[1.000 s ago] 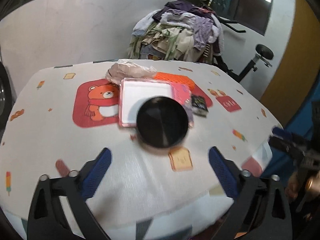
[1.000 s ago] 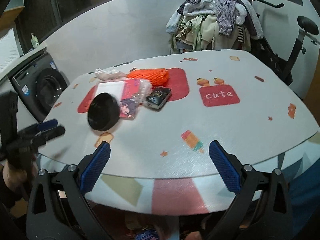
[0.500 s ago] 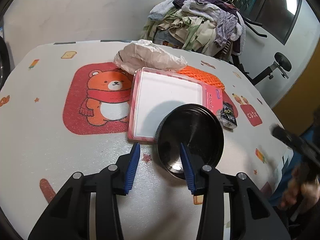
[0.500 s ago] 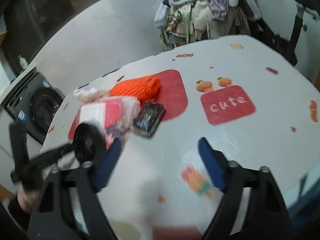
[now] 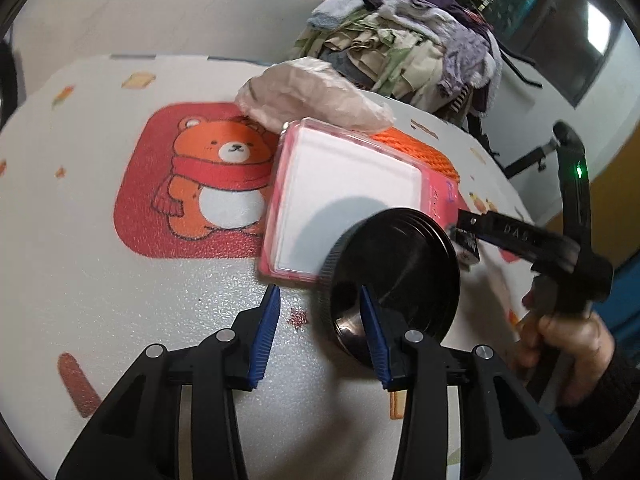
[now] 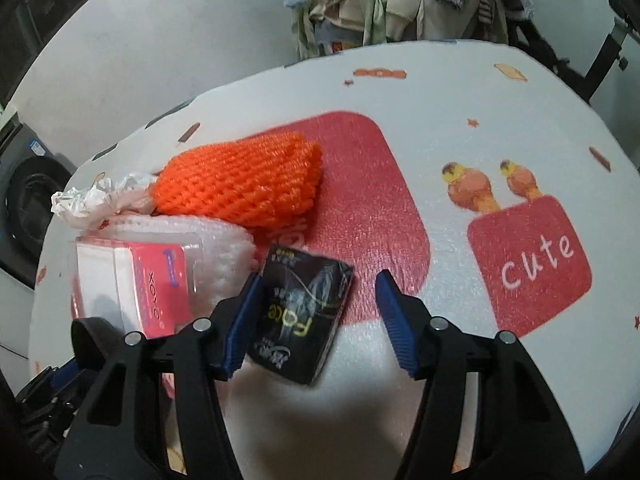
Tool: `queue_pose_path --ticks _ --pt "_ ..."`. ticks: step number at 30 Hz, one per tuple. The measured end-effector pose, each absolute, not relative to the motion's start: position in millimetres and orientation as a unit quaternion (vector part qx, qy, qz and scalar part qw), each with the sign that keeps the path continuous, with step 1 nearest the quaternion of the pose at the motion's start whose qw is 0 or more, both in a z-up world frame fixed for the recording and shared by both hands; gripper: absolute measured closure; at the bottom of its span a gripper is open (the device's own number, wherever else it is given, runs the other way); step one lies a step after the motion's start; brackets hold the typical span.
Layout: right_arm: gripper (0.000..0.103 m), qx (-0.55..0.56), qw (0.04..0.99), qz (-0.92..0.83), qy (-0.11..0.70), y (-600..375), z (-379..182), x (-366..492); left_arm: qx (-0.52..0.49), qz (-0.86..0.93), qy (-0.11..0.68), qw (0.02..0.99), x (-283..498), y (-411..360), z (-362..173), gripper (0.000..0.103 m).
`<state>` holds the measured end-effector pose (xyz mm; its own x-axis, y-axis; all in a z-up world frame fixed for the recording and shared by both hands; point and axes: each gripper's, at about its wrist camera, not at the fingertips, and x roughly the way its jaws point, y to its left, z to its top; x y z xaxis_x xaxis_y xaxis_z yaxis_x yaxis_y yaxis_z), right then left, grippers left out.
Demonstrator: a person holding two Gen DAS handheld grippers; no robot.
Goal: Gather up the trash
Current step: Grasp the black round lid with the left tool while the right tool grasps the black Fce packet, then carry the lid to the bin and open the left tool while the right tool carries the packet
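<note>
A black round bowl leans against a pink box with a white face on the table. My left gripper straddles the bowl's near rim. One pad sits inside the bowl, the other stands clear of its wall, and the jaws are open. My right gripper hangs over a black packet with its jaws closing. The left pad is at the packet's edge and the right pad is still apart from it. An orange net, a crumpled plastic bag and bubble wrap lie behind.
The tablecloth carries a bear print and a "cute" patch. A heap of clothes and an exercise bike stand behind the table. A washing machine is at the far left. A hand holds the right gripper.
My left gripper came forward and down onto the bowl's rim and its jaws narrowed. My right gripper swung across the table to the black packet, narrowing as it went.
</note>
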<state>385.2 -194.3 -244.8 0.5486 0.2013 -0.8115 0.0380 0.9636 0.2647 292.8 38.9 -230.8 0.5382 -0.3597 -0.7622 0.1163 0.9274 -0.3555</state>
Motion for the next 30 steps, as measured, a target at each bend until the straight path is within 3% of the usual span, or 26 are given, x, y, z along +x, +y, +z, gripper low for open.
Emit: queue_pose_path --ticks 1,3,5,7,17,30 --pt "0.063 0.121 0.871 0.048 0.473 -193.3 -245.1 385.3 -0.134 -0.137 0.462 0.866 293.7 39.3 -231.7 0.063" --pt "0.070 0.115 0.873 0.061 0.470 -192.2 -243.8 381.4 -0.124 -0.141 0.462 0.867 292.9 36.2 -231.9 0.073" --pt "0.077 0.115 0.880 0.065 0.456 -194.8 -239.0 373.1 -0.108 -0.149 0.456 0.871 289.6 32.1 -228.7 0.094" --pt "0.079 0.116 0.887 0.069 0.441 -200.7 -232.9 360.9 -0.085 -0.145 0.449 0.878 284.5 28.0 -222.8 0.097" --pt "0.080 0.160 0.902 0.086 0.391 -236.3 -208.4 285.7 -0.067 -0.180 0.435 0.880 247.7 23.3 -192.2 0.098" --pt "0.080 0.177 0.898 0.110 0.387 -248.9 -207.6 189.9 -0.032 -0.199 0.431 0.879 169.3 12.7 -175.7 0.098"
